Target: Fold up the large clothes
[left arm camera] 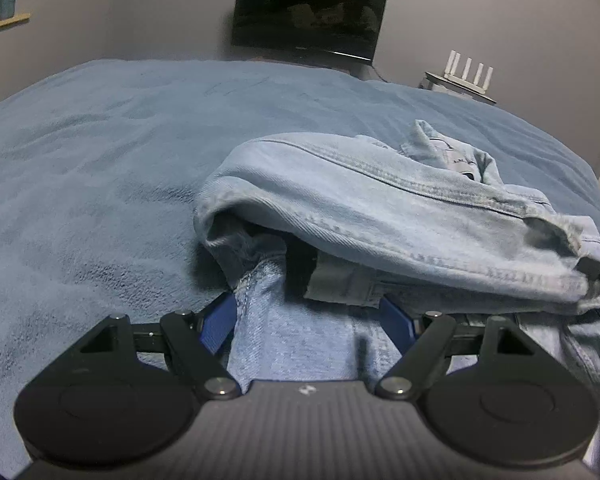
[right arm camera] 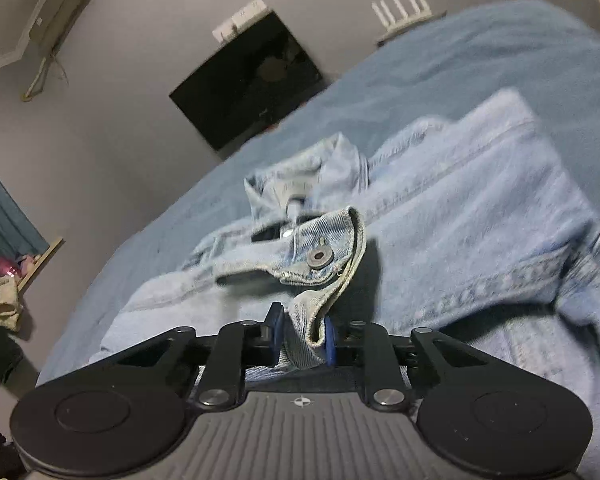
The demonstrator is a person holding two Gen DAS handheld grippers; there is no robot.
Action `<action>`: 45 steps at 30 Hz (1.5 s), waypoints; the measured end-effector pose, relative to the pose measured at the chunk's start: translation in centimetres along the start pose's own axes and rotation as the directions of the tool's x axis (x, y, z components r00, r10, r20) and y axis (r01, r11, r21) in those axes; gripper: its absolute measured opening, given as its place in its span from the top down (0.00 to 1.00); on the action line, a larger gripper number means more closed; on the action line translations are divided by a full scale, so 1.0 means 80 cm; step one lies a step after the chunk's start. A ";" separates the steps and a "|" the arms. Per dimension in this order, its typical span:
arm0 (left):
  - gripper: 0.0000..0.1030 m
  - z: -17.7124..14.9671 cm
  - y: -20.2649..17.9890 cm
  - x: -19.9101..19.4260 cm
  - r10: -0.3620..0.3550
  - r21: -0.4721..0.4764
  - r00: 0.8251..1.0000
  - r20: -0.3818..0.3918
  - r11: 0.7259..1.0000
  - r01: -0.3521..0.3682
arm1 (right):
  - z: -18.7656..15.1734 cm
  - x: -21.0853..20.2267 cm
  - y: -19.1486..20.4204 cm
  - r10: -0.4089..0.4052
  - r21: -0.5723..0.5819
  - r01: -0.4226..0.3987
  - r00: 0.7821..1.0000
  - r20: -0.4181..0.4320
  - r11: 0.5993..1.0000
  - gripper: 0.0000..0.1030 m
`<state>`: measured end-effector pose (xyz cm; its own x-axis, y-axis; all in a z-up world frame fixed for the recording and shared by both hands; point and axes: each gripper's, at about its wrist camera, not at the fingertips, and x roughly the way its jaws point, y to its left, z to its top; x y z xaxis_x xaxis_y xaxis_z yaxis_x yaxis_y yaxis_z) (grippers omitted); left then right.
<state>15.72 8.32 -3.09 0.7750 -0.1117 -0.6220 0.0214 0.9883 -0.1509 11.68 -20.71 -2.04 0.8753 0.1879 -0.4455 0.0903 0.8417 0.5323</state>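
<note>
Denim jacket [left arm camera: 380, 208], light blue and part-folded, lay bunched on the blue blanket of the bed [left arm camera: 100, 140], collar rumpled at the far side. Left claw [left arm camera: 312, 320] pointed down over a flat stretch of denim, jaws spread wide with cloth between them but not pinched; right claw [right arm camera: 302, 338] was rolled sideways, jaws clamped on a buttoned cuff [right arm camera: 324, 256]. Only the right view showed that metal button [right arm camera: 319, 256]; left view showed a dark gap under the folded layer.
</note>
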 end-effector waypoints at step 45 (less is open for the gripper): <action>0.15 0.049 -0.079 0.110 0.064 0.307 0.997 -0.052 0.951 -0.045 | 0.035 0.037 -0.080 -0.236 -0.405 0.254 0.967 0.093 0.878 0.84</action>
<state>24.90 1.47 -4.58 0.7409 -0.0532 -0.6695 0.1788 0.9765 0.1203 15.03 -26.96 -4.73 0.8696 -0.0644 -0.4895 0.1090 0.9920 0.0632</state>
